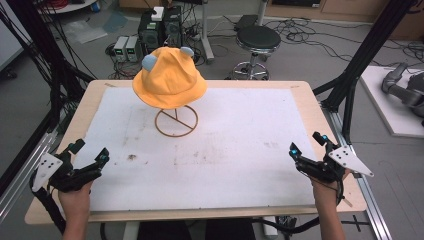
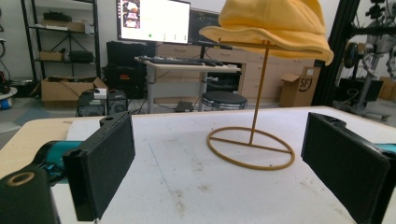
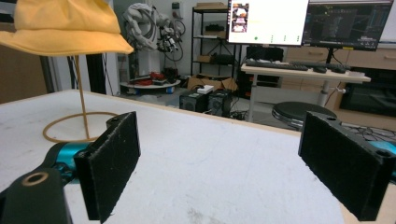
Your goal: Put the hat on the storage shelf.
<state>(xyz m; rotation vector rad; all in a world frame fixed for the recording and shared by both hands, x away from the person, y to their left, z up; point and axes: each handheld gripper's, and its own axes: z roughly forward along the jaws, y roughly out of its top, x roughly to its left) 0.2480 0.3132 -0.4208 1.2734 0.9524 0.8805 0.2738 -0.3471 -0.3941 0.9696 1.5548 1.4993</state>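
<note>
Lab bench [image 1: 300,107] with its white mat: the work had not begun.
A yellow hat [image 1: 169,79] sat untouched on its wire stand [image 1: 176,121], toward the far side of the bench and left of its middle. Both tools hovered near the front edge, well apart from the hat: the left tool [image 1: 90,152] off the stand's near-left, the right tool [image 1: 306,142] off its near-right. Each had its jaws spread wide and empty. Judging by this, the reach, the grip and the lift all remained.
</note>
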